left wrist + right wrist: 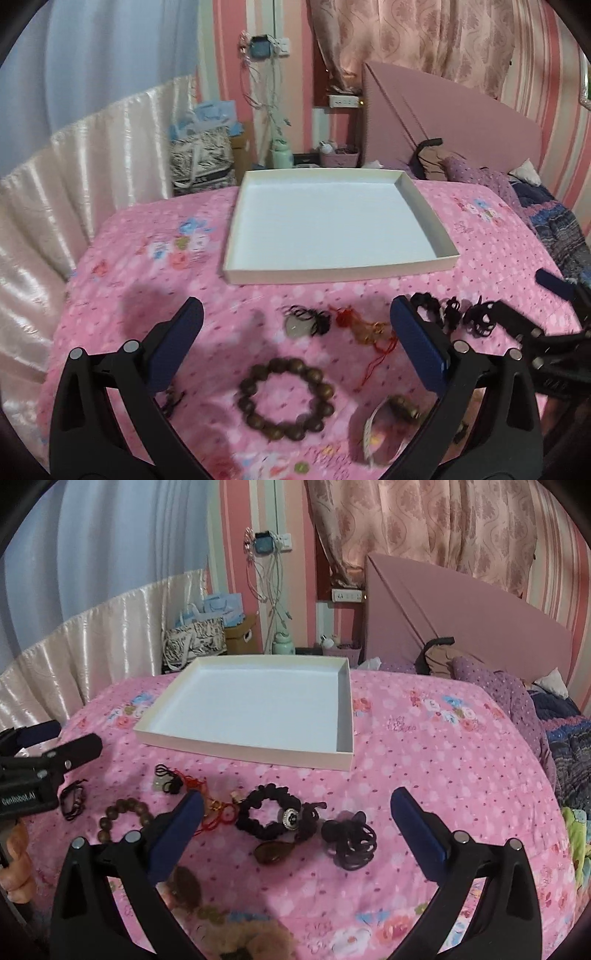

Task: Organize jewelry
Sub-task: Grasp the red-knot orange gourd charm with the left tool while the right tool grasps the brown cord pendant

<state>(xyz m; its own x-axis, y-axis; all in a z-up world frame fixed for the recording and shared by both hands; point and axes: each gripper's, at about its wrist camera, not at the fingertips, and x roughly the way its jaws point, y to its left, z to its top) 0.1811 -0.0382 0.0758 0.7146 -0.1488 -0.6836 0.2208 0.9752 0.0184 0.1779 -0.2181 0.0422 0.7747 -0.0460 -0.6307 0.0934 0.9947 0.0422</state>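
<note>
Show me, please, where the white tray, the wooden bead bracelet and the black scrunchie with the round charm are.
white tray [332,267]: left wrist view, near wall.
wooden bead bracelet [286,398]: left wrist view, a bead on its right side.
black scrunchie [263,830]: right wrist view, lower fabric ring.

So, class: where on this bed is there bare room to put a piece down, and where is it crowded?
The white tray is bare inside. Bare pink bedspread lies right of the tray. It is crowded in front of the tray: wooden bead bracelet, black scrunchie and hair ties lie close together, with both open grippers above.
</note>
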